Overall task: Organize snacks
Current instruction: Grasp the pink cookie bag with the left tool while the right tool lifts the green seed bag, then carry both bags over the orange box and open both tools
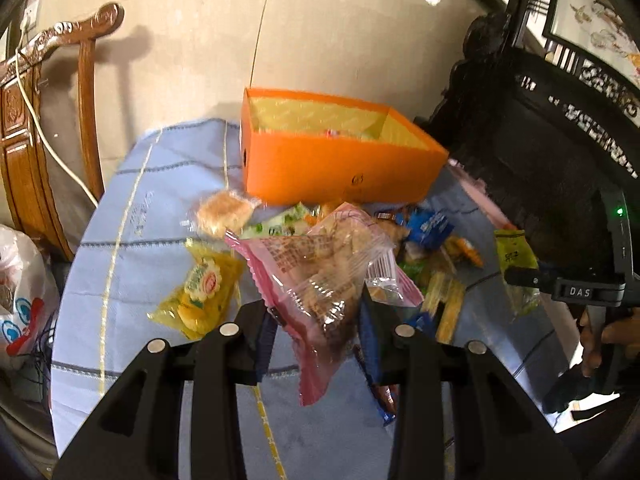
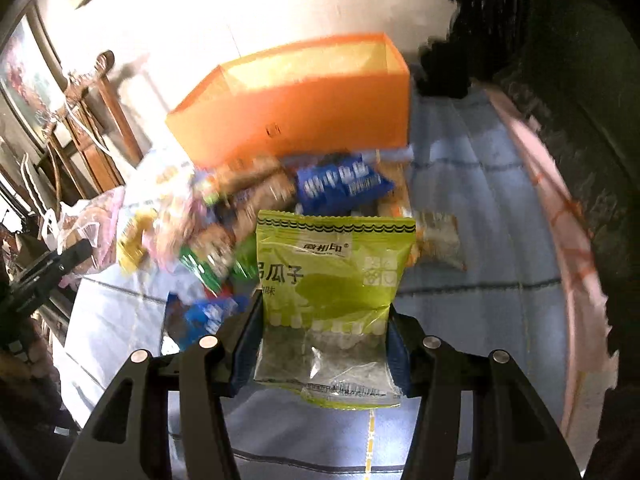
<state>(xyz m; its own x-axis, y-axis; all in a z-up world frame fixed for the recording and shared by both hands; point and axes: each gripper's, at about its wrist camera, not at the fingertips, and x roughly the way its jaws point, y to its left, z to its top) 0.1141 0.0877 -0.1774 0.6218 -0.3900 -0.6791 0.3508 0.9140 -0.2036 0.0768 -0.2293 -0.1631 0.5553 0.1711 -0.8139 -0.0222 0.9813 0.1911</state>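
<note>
Snacks barely show inside the orange box (image 1: 340, 168); left tool (image 1: 320, 312) grips a pink packet (image 1: 316, 280), right tool (image 2: 324, 344) a green packet (image 2: 332, 280).

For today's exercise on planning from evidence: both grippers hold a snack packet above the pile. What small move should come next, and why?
Probably carry both packets over the orange box and let go. The left gripper clamps a pink packet, the right gripper a green packet; both are clear of the pile, and the box stands open-topped just behind it.
</note>
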